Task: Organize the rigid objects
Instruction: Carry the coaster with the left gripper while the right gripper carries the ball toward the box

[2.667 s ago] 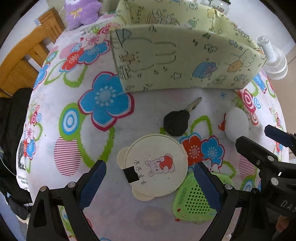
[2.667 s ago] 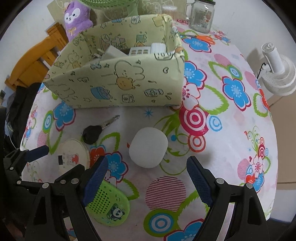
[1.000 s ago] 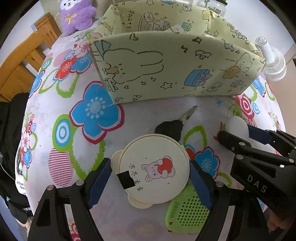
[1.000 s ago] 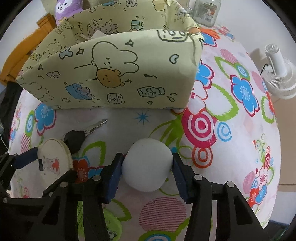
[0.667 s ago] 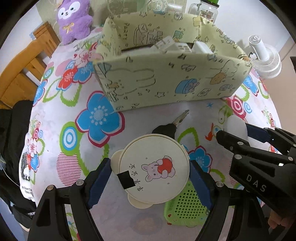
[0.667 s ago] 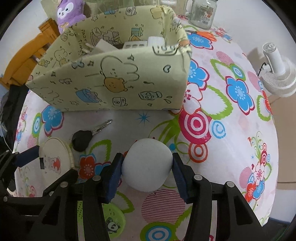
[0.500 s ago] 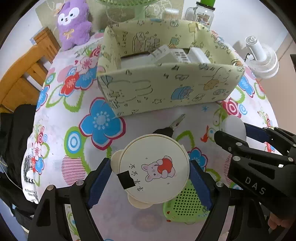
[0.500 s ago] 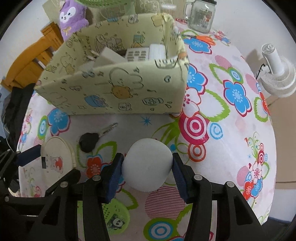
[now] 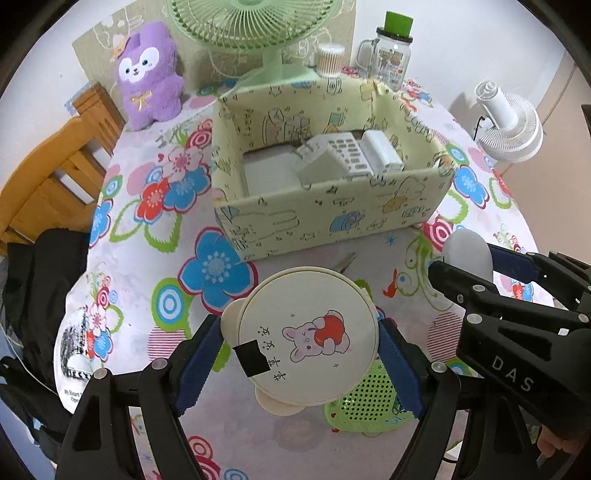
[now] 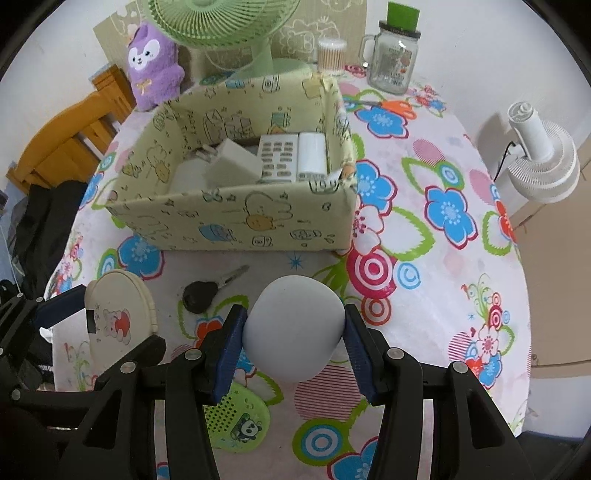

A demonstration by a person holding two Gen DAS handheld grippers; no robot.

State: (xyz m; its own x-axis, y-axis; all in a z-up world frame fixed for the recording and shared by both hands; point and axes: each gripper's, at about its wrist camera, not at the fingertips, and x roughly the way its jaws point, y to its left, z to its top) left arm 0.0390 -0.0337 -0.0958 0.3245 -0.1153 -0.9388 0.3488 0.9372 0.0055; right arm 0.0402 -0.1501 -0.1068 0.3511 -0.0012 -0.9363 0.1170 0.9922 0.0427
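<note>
My left gripper (image 9: 301, 350) is shut on a round cream case with a bunny picture (image 9: 308, 334) and holds it above the table; it also shows in the right wrist view (image 10: 118, 314). My right gripper (image 10: 293, 328) is shut on a white rounded object (image 10: 293, 328), also lifted; it shows in the left wrist view (image 9: 467, 253). The yellow-green fabric box (image 9: 332, 218) (image 10: 236, 218) stands ahead, holding a remote (image 10: 279, 157) and white items. A black key (image 10: 201, 293) and a green perforated case (image 10: 236, 419) lie on the cloth.
A green fan (image 9: 255, 22), a purple plush (image 9: 151, 81), a glass jar (image 9: 393, 59) and a cotton swab tub (image 9: 330, 59) stand behind the box. A white fan (image 10: 543, 162) is at right. A wooden chair (image 9: 48, 173) with dark clothing is at left.
Both grippers closed on their objects, then rose and drew back from the box. The box interior has come into view.
</note>
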